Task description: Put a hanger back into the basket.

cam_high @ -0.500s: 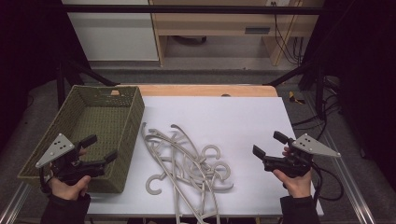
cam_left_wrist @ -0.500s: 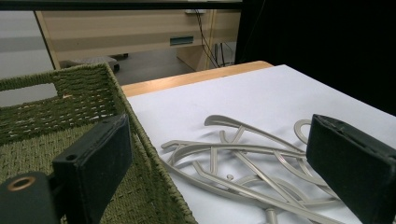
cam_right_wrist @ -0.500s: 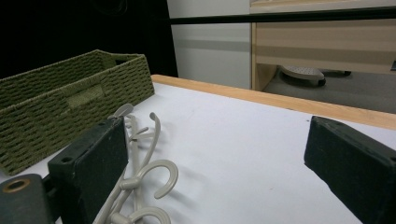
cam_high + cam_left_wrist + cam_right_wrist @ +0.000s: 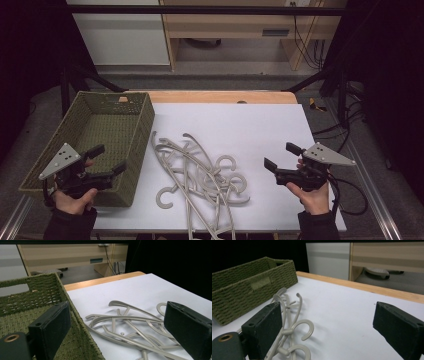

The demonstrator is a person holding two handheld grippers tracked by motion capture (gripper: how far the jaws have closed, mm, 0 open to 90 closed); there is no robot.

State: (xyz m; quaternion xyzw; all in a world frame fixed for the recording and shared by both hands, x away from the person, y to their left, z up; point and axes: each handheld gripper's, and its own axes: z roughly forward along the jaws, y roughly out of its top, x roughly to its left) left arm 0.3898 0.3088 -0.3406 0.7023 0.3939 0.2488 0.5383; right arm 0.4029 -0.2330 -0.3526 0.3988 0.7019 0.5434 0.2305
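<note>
1. The bench [image 4: 260,125] carries a white sheet, and everything here sits on it
2. The green woven basket [image 4: 107,130] stands at nine o'clock on the bench, its right wall just beside the pile
3. The tangled grey plastic hangers [image 4: 200,180] lie at six o'clock of the bench's middle, between the two hands, hooks interlocked
4. The left gripper [image 4: 109,159] hovers over the basket's near corner, fingers spread wide with nothing between them
5. The right gripper [image 4: 279,156] waits at three o'clock of the pile, fingers likewise apart and empty
6. Judgement: pick an outer hanger by its hook, lift slowly, and let the other hand pin the rest so the tangle does not follow
</note>
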